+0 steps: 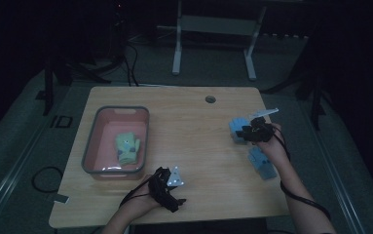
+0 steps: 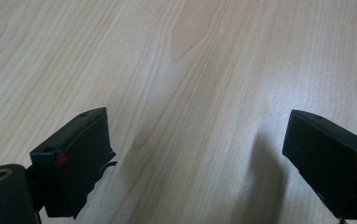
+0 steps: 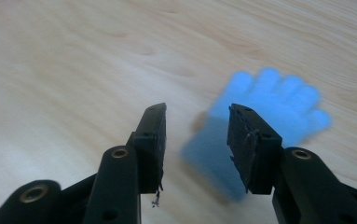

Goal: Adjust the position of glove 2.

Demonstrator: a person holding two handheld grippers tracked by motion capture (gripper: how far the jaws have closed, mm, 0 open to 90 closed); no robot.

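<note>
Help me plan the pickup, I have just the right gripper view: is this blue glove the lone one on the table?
Observer: No, a second blue glove lies nearer the person than the first blue glove.
Operator: Where might they go?
Observer: Possibly the pink bin at the left of the table; a green glove already lies inside it.
Operator: And the left gripper?
Observer: The left gripper is open over bare wood, near the bin's front right corner.
</note>
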